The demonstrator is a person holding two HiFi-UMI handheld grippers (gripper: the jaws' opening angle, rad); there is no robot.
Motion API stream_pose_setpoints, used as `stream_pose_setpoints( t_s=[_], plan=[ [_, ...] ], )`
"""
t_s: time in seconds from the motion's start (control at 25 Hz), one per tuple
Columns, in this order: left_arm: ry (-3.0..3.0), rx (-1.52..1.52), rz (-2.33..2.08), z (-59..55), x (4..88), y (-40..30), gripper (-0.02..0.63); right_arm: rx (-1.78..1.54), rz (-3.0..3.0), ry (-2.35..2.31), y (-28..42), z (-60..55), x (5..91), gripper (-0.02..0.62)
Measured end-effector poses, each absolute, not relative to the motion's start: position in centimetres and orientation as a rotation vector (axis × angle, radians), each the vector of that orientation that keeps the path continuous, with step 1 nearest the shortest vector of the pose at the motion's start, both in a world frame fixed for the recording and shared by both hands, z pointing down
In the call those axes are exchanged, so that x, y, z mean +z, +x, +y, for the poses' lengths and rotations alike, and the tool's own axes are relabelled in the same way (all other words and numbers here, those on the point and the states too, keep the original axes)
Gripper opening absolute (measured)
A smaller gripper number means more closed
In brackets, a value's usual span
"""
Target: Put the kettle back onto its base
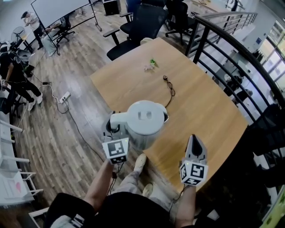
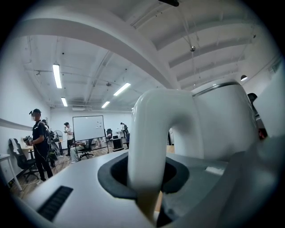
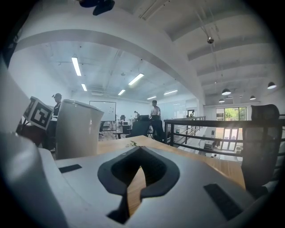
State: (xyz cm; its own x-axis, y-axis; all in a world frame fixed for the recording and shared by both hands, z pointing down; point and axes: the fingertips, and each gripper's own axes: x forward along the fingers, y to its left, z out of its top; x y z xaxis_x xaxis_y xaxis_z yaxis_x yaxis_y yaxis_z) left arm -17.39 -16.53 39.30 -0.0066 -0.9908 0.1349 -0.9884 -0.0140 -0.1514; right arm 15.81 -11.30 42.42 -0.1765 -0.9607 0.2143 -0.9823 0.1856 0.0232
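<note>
One upright kettle (image 1: 146, 116), handle (image 1: 118, 120) toward left gripper (image 1: 113, 129).

No legible word, brand name or number appears anywhere: the white kettle (image 1: 144, 116) shows no readable label, the two marker cubes (image 1: 116, 150) (image 1: 193, 173) carry only black-and-white square patterns, and the distant whiteboard (image 1: 62, 10) shows nothing decipherable.

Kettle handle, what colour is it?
The kettle handle is plain white, best seen in the left gripper view.
</note>
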Motion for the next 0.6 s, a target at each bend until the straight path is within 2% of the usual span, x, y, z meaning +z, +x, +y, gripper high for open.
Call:
stream_pose_setpoints(
  t_s=[0.6],
  plan=[
    [-2.247,-0.319,2.164,-25.4,42.9,-16.6,0.074,0.187,-2.213,1.906,15.9,-18.2,45.4,-0.002]
  ],
)
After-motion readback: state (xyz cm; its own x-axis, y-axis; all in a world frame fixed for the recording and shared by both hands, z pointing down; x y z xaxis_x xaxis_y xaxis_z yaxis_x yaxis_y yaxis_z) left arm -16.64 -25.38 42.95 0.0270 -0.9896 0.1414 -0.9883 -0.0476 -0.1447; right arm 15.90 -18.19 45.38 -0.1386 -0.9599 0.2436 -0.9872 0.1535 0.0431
